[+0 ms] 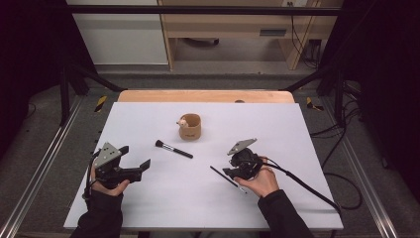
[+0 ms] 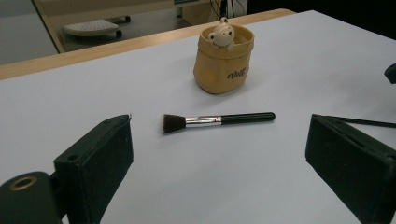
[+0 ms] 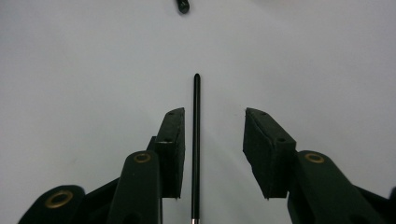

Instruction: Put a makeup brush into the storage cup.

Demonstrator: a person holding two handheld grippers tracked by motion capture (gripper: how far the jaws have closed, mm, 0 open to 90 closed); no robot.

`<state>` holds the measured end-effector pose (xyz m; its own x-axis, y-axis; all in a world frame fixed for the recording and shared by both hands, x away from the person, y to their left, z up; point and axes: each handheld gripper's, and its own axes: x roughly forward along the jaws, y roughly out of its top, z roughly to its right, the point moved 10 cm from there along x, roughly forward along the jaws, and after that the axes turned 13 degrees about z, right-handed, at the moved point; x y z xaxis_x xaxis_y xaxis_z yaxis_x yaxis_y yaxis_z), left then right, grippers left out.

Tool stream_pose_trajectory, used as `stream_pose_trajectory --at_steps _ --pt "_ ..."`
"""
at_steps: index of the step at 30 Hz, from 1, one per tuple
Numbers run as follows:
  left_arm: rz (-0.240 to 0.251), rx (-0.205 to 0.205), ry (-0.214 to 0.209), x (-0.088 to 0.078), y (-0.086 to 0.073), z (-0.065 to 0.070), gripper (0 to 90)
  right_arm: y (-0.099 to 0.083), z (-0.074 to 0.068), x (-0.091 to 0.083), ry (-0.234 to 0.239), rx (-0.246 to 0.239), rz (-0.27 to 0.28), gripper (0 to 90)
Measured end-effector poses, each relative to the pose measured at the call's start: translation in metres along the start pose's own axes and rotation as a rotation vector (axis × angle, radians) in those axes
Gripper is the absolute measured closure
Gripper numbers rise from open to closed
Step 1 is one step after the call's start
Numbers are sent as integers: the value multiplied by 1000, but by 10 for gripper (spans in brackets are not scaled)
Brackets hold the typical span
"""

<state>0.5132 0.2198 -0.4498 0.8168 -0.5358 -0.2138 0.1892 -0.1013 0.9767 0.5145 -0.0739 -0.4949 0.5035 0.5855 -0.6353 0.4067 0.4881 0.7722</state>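
Note:
A black makeup brush (image 1: 173,148) with a silver ferrule and dark bristles lies on the white board (image 1: 148,203), in front of a tan pouch-shaped holder (image 1: 190,127) with a small bear figure on its rim. My left gripper (image 1: 134,156) is open at the left and points toward the brush (image 2: 217,119) and the holder (image 2: 224,60), well short of both. A thin black stick-like brush (image 1: 228,179) lies at the right. My right gripper (image 1: 229,167) stands open low over it. Its handle (image 3: 196,140) runs between the jaws, close to the left one, and nothing is gripped.
The wooden table edge (image 1: 205,95) shows beyond the board. A black cable (image 1: 302,186) trails from the right gripper across the board's right side. The tip of the thicker brush's handle (image 3: 183,5) shows ahead of the right gripper.

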Motion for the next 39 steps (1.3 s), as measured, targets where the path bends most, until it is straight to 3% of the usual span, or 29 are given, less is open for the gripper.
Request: stream_pose_trajectory --at_steps 7,9,14,25,30,33,39 --pt "-1 1 -2 0 0 0 67 -2 -4 7 18 -38 -99 551" --pt "-4 5 -4 0 0 0 67 -12 -5 14 19 -44 -160 554" --pt "-6 6 -4 0 -1 0 67 -22 -8 20 29 -69 -212 589" --pt "-7 5 -6 0 -1 1 68 -35 -12 25 48 -35 -292 682" --pt "-8 6 -7 0 -1 2 68 -42 -11 26 59 -42 -320 726" --pt "-9 7 -8 1 -1 2 68 -42 -13 25 55 -29 -326 762" --pt "-10 7 -9 1 -1 2 68 -43 -13 26 66 -56 -321 830"
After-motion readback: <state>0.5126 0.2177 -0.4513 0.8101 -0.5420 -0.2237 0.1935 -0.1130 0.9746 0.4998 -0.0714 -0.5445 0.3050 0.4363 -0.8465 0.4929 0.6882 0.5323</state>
